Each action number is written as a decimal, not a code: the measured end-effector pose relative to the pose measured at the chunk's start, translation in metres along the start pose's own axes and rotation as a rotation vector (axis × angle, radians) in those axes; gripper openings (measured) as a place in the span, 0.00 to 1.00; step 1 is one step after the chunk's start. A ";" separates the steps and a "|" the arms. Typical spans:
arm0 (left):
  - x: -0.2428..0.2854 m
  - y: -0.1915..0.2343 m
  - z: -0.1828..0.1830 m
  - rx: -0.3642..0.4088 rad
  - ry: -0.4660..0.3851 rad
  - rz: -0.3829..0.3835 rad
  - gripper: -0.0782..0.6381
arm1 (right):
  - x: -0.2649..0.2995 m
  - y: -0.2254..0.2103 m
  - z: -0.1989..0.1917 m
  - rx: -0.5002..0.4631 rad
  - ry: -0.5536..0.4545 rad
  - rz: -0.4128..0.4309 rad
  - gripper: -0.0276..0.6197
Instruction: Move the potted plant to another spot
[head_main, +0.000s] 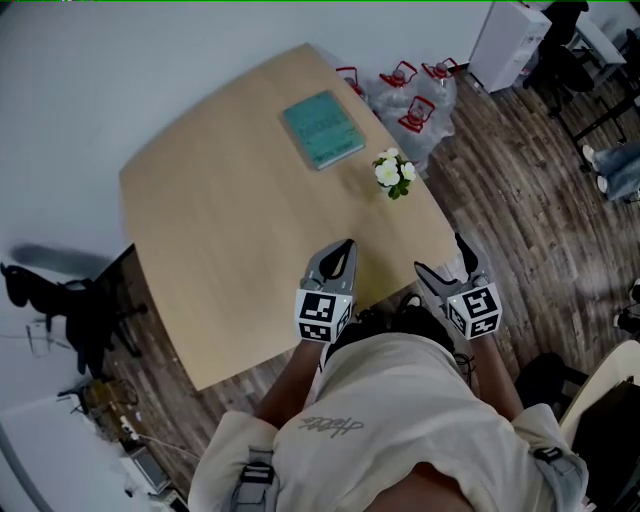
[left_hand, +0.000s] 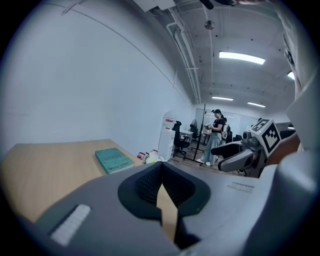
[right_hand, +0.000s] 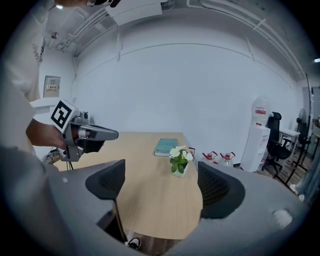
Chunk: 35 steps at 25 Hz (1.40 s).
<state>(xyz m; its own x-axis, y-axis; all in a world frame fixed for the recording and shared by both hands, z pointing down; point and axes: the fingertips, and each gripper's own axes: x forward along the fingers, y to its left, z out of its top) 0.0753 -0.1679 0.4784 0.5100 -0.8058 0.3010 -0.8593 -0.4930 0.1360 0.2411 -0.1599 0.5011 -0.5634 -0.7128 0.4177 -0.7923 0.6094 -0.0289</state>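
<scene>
Potted plant (head_main: 393, 173) near table (head_main: 230, 200) edge, left gripper (head_main: 345, 246) fingers clenched, right gripper (head_main: 440, 255) fingers released

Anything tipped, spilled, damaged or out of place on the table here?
Nothing stands out. The potted plant stands upright near the right edge of the table, the teal book lies flat beyond it, and no spill shows.

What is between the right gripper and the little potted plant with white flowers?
Only bare light wooden table separates right gripper from white-flowered potted plant, shown in right gripper view.
</scene>
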 end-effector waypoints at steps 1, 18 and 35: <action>-0.001 0.002 -0.001 -0.018 0.000 0.001 0.13 | 0.002 0.002 0.004 -0.008 0.000 0.006 0.74; 0.010 0.024 0.026 -0.080 -0.036 0.247 0.13 | 0.049 -0.036 0.044 -0.133 -0.028 0.204 0.74; 0.074 0.003 0.039 -0.072 0.020 0.402 0.13 | 0.092 -0.123 0.015 -0.189 0.030 0.358 0.74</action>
<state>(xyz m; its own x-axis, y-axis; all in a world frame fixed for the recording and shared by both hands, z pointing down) 0.1117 -0.2420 0.4648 0.1328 -0.9229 0.3615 -0.9909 -0.1154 0.0694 0.2832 -0.3054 0.5293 -0.7866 -0.4352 0.4380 -0.4887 0.8724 -0.0108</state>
